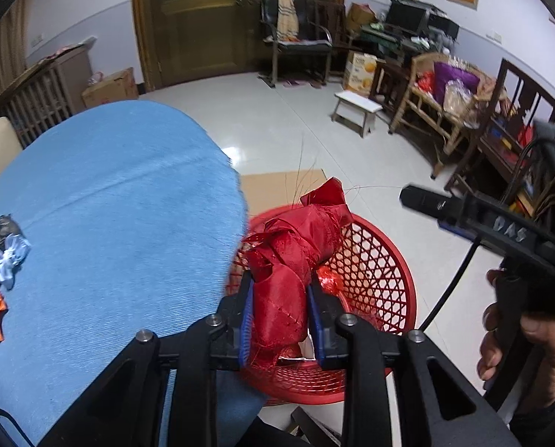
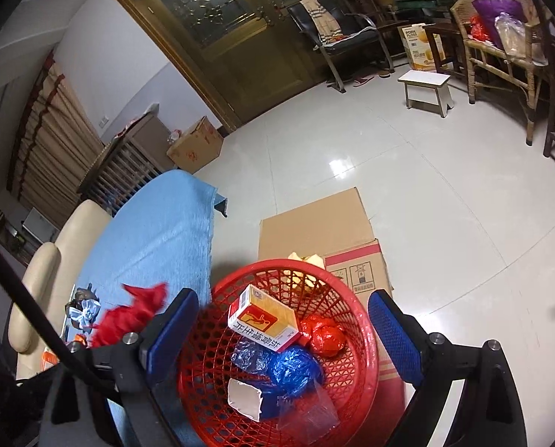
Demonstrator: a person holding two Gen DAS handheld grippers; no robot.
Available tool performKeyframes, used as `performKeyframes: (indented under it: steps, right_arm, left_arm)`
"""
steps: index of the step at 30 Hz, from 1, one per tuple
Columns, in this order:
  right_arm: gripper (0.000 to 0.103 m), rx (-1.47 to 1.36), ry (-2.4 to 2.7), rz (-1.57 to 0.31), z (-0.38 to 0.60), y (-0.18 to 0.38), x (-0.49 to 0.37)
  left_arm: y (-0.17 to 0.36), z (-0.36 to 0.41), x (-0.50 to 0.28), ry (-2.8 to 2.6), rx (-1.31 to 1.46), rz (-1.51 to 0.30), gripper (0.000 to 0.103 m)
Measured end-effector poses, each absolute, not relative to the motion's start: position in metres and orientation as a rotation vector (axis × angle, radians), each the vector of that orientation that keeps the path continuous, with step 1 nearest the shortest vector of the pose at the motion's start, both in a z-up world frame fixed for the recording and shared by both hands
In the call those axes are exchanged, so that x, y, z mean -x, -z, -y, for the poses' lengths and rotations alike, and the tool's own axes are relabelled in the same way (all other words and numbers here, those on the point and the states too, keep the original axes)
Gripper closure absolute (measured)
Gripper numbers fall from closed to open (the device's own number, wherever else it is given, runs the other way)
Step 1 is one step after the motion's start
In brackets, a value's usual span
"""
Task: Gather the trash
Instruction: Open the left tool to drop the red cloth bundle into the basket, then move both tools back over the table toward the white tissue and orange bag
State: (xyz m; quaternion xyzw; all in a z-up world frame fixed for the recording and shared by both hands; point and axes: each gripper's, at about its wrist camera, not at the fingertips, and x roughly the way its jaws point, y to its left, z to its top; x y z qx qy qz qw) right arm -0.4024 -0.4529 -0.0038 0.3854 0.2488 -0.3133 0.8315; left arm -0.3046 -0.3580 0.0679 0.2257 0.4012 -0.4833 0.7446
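1. Holding the crumpled red ribbon (image 1: 288, 279) in the left claw (image 1: 281, 320), pads pinching its middle, over the red basket (image 1: 381, 279).
2. Soft, light, springy, probably snags; grab the bulk.
3. Right claw (image 2: 281, 339) gapes empty above the basket, ribbon at its 9 o'clock.

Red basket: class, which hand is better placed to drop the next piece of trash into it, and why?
Left. The left gripper grips a red ribbon bundle right over the red basket. The right gripper is open and empty above the basket, with nothing to drop.
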Motion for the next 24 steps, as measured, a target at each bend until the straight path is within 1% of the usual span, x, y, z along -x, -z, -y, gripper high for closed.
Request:
performKeyframes:
  steps: [1,2,3,12,18,24]
  right_arm:
    - [0.009,-0.82,0.667,-0.523,0.454,0.003,0.404]
    - [0.009,-0.824,0.673,-0.514,0.455,0.002,0.407]
    - [0.009,-0.827,0.68,-0.505,0.457,0.001,0.409]
    - [0.009,-0.845,0.696,-0.49,0.458,-0.001,0.416]
    - [0.009,-0.815,0.655,-0.509,0.442,-0.007,0.398]
    - [0.009,-0.754,0.588,-0.556,0.413,-0.014,0.363]
  left_arm:
    - [-0.065,0.362,0.306,1.058,-0.507,-0.889,0.06]
    - [-0.06,0.366,0.306,1.054,-0.525,-0.904,0.039]
    - [-0.058,0.367,0.306,1.046,-0.531,-0.907,0.027]
    - [-0.07,0.338,0.279,0.98,-0.423,-0.917,0.026]
    - [-0.076,0.289,0.251,0.88,-0.33,-0.921,0.026]
    - [-0.067,0.235,0.226,0.778,-0.254,-0.945,0.026]
